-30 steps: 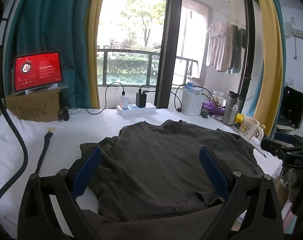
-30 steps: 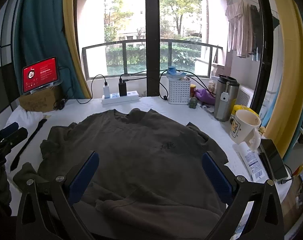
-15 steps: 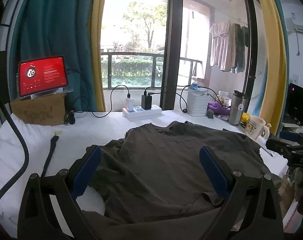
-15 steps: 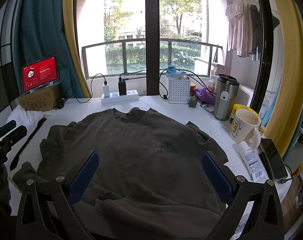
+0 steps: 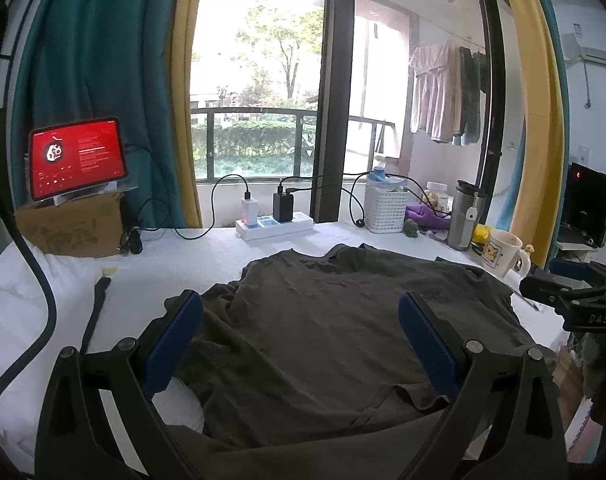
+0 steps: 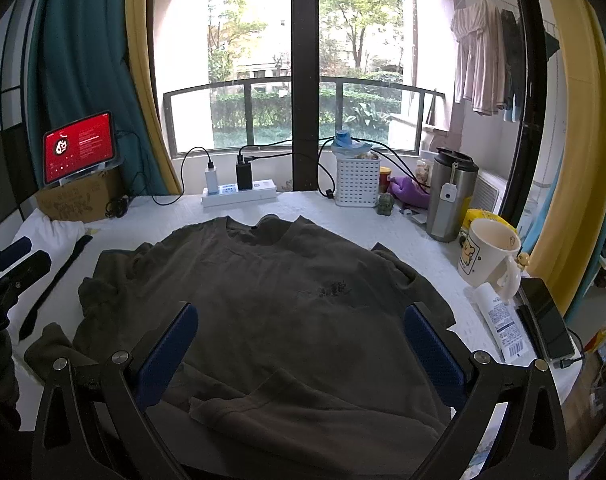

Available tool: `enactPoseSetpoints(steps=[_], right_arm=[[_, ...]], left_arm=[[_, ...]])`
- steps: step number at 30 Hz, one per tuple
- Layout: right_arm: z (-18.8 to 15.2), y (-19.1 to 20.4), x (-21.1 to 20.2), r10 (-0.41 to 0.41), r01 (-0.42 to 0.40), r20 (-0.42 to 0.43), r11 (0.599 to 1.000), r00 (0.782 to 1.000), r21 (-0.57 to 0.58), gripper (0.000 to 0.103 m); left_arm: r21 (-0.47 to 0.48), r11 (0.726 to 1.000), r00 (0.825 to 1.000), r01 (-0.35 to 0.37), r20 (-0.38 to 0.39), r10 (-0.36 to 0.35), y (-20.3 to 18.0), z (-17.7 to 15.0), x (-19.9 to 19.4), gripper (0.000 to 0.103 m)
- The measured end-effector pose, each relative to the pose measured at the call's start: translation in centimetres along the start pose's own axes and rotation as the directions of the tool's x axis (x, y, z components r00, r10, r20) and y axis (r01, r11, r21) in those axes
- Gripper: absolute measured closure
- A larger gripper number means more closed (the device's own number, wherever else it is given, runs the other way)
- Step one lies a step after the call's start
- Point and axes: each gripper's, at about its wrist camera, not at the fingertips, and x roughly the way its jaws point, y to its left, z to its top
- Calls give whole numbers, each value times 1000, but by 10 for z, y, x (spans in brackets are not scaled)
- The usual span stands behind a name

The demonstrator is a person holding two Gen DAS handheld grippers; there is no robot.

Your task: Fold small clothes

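**While the shirt lies flat, both tools hover released**

While the dark olive T-shirt (image 6: 271, 300) lies spread on the white-covered desk (image 6: 303, 208), collar toward the window, the left hand-held gripper (image 5: 301, 328) and right hand-held gripper (image 6: 299, 336) hang above its hem, fingers wide apart, grasping nothing. A mug (image 6: 489, 256) stands just beside the shirt's right sleeve.

The left gripper (image 5: 301, 336) fills the bottom of its own wrist view, its two blue-padded fingers (image 5: 175, 340) spread wide apart at lower left and lower right, holding nothing. The right gripper (image 6: 303, 344) sits the same way in its view, blue pads (image 6: 431, 348) wide apart and empty. Each gripper also shows as a dark shape at the other view's side edge.
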Motion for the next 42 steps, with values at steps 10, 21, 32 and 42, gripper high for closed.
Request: enactPoseSetpoints(steps=[10,21,32,42], right_arm=[[0,0,0,-1,1,-2,1000,1000,-1,0],[-1,0,0,1,-1,-4,1000,1000,-1,0],[-5,-9,20,8,-8,-46,1000,999,4,0],[2,-59,58,-34,38,-91,998,995,41,0]], left_arm=[[12,1000,1000,-11,11,11,-2,-1,0,5],[3,1000,1000,-8,8,8,-1,1,1,5],[15,1000,1000,15,-20,-15,-5,2,13,5],[5,1000,998,7,-61,-6,-10,8,53,5]])
